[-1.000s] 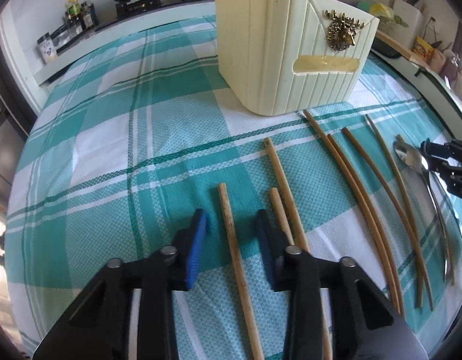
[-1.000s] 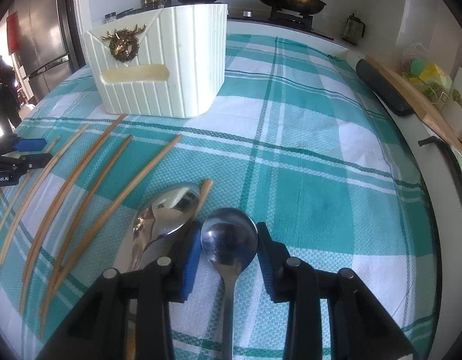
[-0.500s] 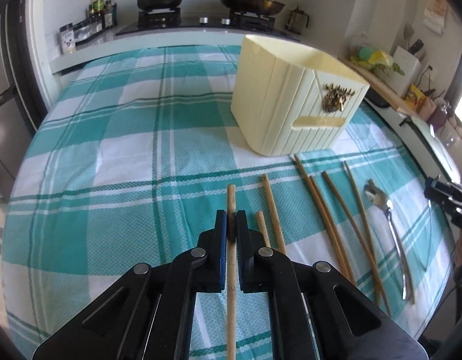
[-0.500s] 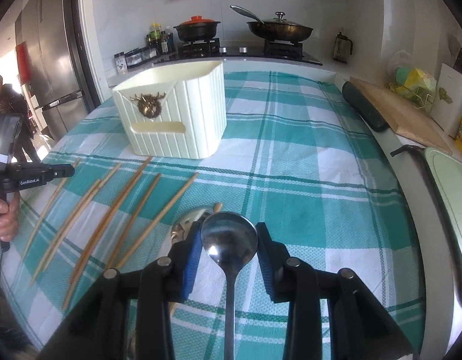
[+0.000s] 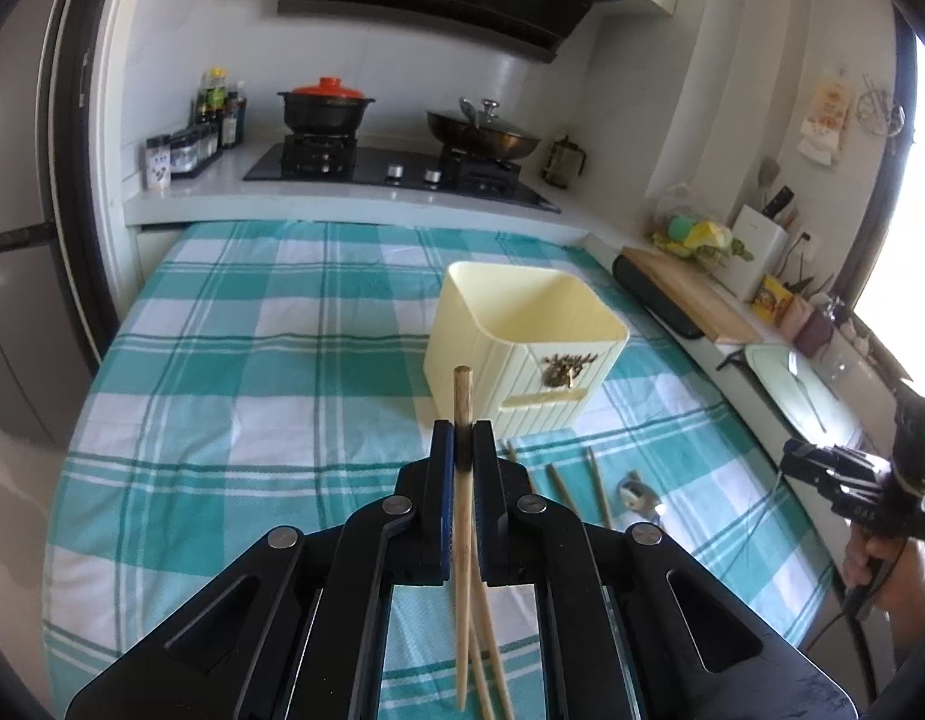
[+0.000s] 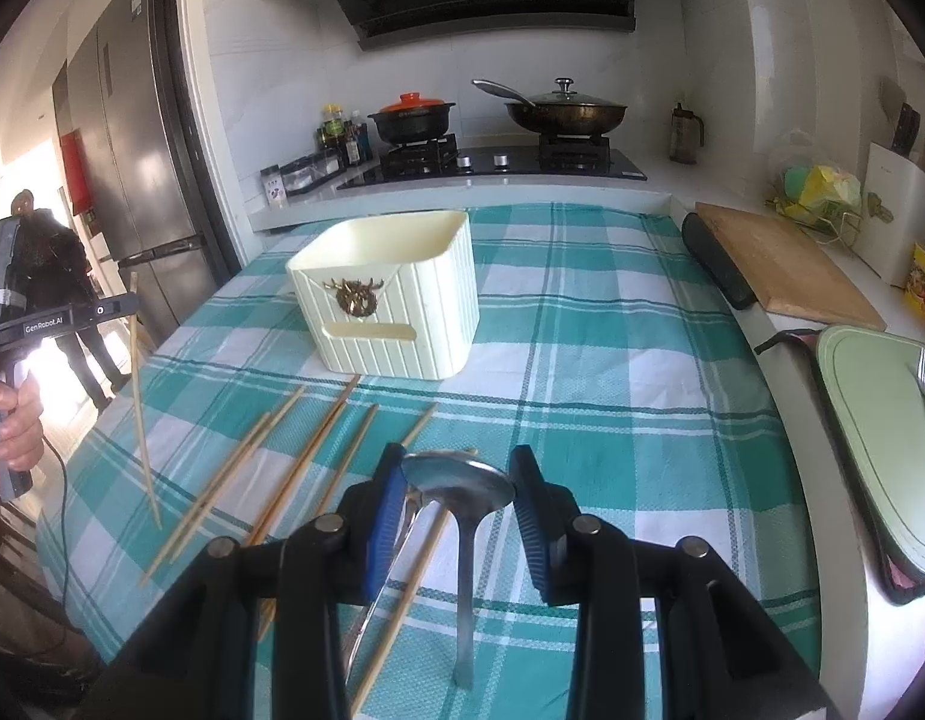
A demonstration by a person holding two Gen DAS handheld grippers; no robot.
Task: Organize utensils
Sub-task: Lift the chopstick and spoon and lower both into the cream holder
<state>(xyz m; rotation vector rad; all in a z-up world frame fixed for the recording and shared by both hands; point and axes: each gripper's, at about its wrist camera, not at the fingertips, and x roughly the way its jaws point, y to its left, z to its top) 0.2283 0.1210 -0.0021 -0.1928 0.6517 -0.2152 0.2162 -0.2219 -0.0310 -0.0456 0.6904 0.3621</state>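
Note:
My left gripper (image 5: 463,441) is shut on a wooden chopstick (image 5: 462,516) and holds it high above the checked cloth, its tip pointing toward the cream holder (image 5: 522,348). In the right wrist view that chopstick (image 6: 143,414) hangs nearly upright at the far left. My right gripper (image 6: 459,483) is shut on the bowl of a steel spoon (image 6: 462,492), lifted above the table. Several chopsticks (image 6: 294,462) and a second spoon (image 6: 396,546) lie on the cloth in front of the holder (image 6: 396,294).
A stove with a red-lidded pot (image 6: 411,117) and a pan (image 6: 567,111) stands at the back. A cutting board (image 6: 774,267) and a green tray with a fork (image 6: 882,408) sit on the right counter. A fridge (image 6: 132,150) stands at the left.
My left gripper closed on a chopstick and lifted it well above the cloth. My right gripper rose with the spoon in it. Both views now look from higher up.

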